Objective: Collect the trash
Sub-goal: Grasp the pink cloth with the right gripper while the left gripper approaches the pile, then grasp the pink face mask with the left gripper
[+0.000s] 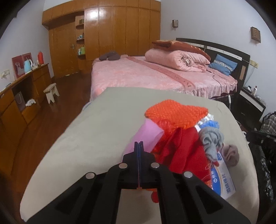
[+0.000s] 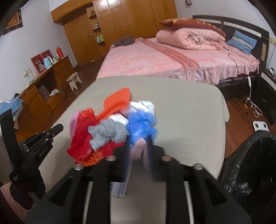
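Both grippers sat at the soft, light rag pile: left gripper clenched empty, right gripper straddling a pale scrap, grip unclear.

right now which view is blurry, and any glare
Right wrist view: motion blur smears the rag pile and the right gripper. Left wrist view: sharp, with lamp glare on the wardrobe. Both bend at the edges.

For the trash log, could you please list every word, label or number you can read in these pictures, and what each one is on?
White and blue box under the cloth pile: large blue Chinese characters, which look like "酒精棉片", though that reading is uncertain; the smaller print is too small to read.
The same box in the right wrist view: blue print, too blurred to read.
Red pictures on the cabinet: no text readable.
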The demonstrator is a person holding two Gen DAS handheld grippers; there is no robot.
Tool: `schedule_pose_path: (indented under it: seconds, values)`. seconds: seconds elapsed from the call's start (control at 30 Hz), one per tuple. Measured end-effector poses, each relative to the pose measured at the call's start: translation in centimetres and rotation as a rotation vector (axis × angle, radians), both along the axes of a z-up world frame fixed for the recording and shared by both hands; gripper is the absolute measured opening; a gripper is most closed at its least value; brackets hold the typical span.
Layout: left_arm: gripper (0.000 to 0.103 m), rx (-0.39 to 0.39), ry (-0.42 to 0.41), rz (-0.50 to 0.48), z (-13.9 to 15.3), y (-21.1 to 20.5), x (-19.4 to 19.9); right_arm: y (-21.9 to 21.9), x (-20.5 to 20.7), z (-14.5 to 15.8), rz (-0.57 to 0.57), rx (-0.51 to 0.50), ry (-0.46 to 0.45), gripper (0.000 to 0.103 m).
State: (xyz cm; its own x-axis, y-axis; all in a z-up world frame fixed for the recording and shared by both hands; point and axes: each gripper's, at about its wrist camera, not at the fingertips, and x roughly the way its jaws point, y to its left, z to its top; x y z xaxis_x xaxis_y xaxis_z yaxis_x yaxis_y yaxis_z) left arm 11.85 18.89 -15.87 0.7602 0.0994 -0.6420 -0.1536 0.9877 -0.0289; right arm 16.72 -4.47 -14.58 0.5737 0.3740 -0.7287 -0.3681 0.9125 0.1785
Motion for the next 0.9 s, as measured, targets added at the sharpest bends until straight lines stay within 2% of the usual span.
schedule_pose_path:
  seconds: [0.1, 0.17, 0.37, 0.43, 0.5, 0.53, 0.6, 0.7, 0.77, 0.83, 0.9]
  values:
    - [0.008, -0.008, 0.011, -0.005, -0.5, 0.0, 0.2, -0.4, 0.1, -1.1, -0.035, -0.023, 0.011, 0.059]
    - [0.025, 0.001, 0.020, -0.006, -0.9, -0.1, 0.3, -0.4, 0.5, -1.9, -0.048, -0.025, 0.026, 0.066]
    - [0.036, 0.010, 0.029, -0.007, -1.5, 0.0, 0.5, 1.1, 1.8, -3.6, -0.021, 0.009, 0.090, 0.066]
    - [0.036, 0.015, 0.031, -0.002, -1.6, 0.2, 0.5, 2.0, 2.2, -4.4, -0.008, -0.021, 0.111, 0.066]
    - [0.036, 0.008, 0.036, 0.002, -1.8, 0.4, 0.5, 2.3, 2.4, -5.3, 0.000, -0.019, 0.137, 0.050]
    - [0.036, 0.008, 0.035, 0.003, -1.8, 0.6, 0.5, 2.1, 2.4, -5.4, 0.001, -0.009, 0.136, 0.047]
    - [0.036, 0.009, 0.034, 0.000, -1.9, 0.7, 0.6, 1.8, 2.3, -5.1, 0.002, -0.004, 0.130, 0.029]
    - [0.028, 0.004, 0.038, -0.019, -2.1, 0.6, 1.0, 0.8, 2.1, -4.6, -0.007, 0.020, 0.129, 0.027]
    - [0.013, 0.011, 0.038, -0.024, -2.2, 0.4, 1.4, 0.3, 1.9, -4.0, -0.020, 0.021, 0.114, 0.027]
    - [0.004, 0.005, 0.041, -0.017, -2.4, 0.5, 1.9, -0.1, 1.6, -3.3, -0.027, 0.028, 0.096, 0.027]
    - [0.000, 0.000, 0.034, -0.001, -2.3, 0.8, 1.9, -0.3, 1.0, -2.3, -0.021, 0.031, 0.069, 0.027]
